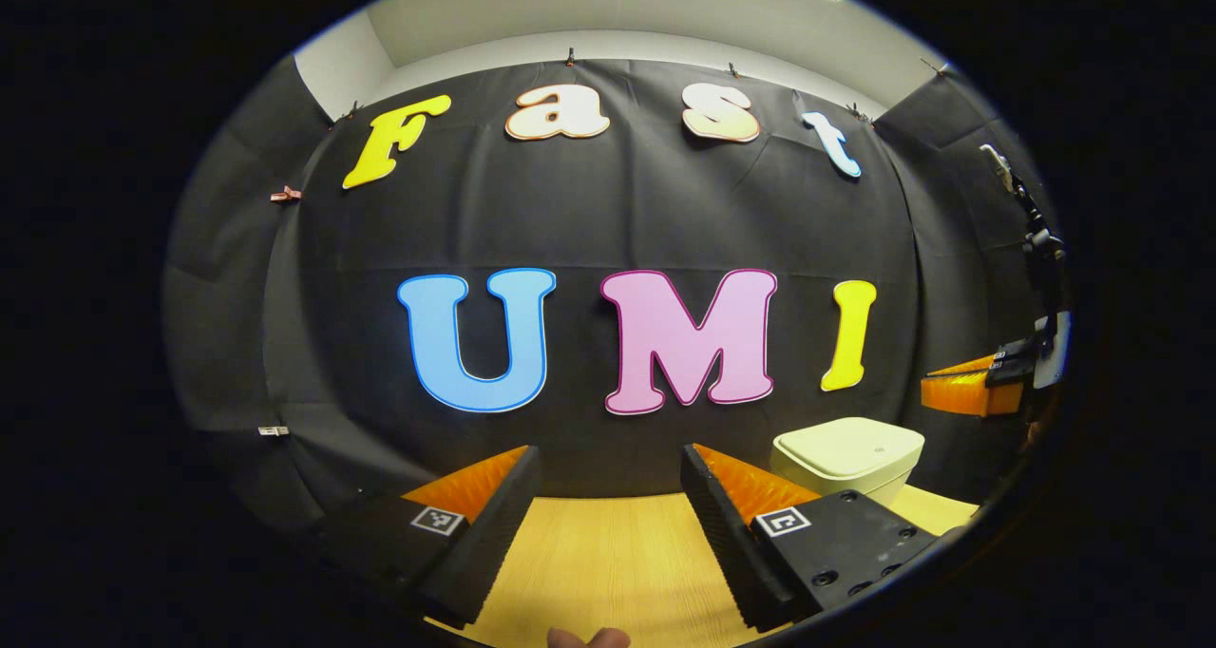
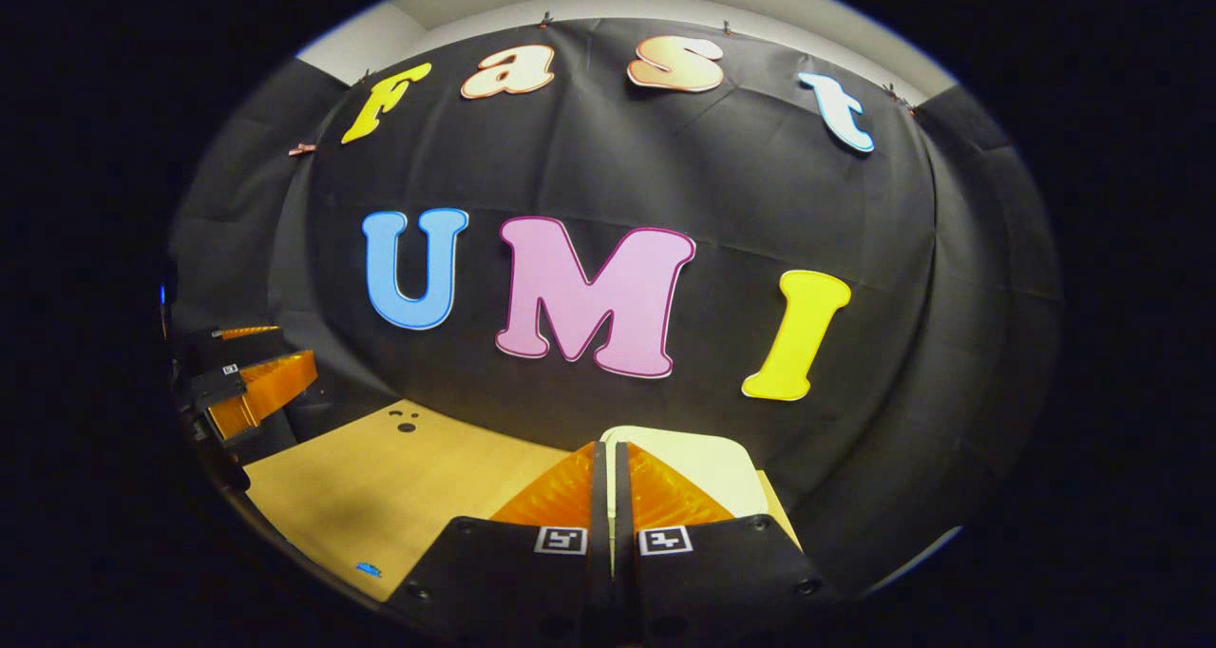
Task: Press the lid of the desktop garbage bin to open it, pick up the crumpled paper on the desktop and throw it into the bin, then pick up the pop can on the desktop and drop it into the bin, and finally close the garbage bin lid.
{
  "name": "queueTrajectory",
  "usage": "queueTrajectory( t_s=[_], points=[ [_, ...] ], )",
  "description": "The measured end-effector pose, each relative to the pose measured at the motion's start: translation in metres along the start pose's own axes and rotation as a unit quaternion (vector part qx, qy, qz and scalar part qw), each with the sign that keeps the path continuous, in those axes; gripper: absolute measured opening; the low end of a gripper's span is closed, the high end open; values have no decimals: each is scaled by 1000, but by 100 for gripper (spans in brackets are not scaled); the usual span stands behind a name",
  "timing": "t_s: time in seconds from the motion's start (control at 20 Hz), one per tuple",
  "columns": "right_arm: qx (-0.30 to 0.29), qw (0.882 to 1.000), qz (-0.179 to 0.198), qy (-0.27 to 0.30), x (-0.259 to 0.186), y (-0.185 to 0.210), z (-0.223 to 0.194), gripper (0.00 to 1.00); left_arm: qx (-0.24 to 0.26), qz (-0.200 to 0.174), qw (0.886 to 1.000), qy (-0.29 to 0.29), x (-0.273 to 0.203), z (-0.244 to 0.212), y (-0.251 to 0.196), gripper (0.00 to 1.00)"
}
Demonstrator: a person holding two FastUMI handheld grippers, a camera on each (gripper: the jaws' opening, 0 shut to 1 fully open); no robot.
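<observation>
The right claw point(image 2: 608, 467) is clenched on nothing, fingers pressed together, poised just above and short of the bin point(image 2: 708, 463), whose lid point(image 2: 712, 453) lies flat and down. The left claw point(image 1: 608, 496) hangs released over bare desk point(image 1: 608, 553), the bin point(image 1: 848, 463) off to its right near the desk's back edge. Judging by this, the lid press is in hand: the closed fingertips need to come down onto the lid and push firmly.

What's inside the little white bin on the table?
You can't see inside. The bin has its lid shut flat on top, hiding whatever it holds. It stands on the wooden table, with the black cloth wall behind.
</observation>
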State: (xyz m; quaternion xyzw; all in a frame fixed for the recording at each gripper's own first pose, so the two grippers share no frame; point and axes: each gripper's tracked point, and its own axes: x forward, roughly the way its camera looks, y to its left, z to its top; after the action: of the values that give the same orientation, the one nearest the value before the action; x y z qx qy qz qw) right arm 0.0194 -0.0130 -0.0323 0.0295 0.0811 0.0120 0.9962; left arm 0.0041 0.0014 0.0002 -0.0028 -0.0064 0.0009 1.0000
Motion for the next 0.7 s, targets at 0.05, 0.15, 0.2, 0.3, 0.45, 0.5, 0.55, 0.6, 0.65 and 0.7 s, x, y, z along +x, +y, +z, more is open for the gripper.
queueTrajectory(
  t_s=[0.05,0.15,0.2,0.3,0.45,0.5,0.55,0.6,0.65,0.7],
  points=[
    [12,1000,-4,5,2,-7,-1,5,0,0,1000,0,-1,0,0,95],
    [28,999,-17,27,8,-19,-7,5,-1,0,1000,-1,-2,0,0,95],
    [23,999,-27,28,14,-31,-5,5,-2,0,1000,-1,-2,1,-1,95],
    [3,999,-25,47,24,-40,-5,5,-1,0,1000,1,-3,-1,-1,95],
    [-18,995,-8,93,41,-50,-22,5,-2,0,1000,2,-4,-2,-1,95],
    [-12,994,-3,105,46,-52,-28,5,-2,0,1000,2,-4,-1,-1,95],
    [-5,993,0,119,51,-54,-33,5,-2,0,1000,2,-5,-2,0,95],
    [-1,991,1,133,57,-56,-41,5,-1,0,1000,2,-5,-1,-1,95],
    [5,989,5,147,61,-56,-49,5,-1,0,1000,3,-5,-3,-1,95],
    [11,987,8,158,66,-57,-55,5,-1,-1,1000,5,-6,-3,-1,95]
  ],
)
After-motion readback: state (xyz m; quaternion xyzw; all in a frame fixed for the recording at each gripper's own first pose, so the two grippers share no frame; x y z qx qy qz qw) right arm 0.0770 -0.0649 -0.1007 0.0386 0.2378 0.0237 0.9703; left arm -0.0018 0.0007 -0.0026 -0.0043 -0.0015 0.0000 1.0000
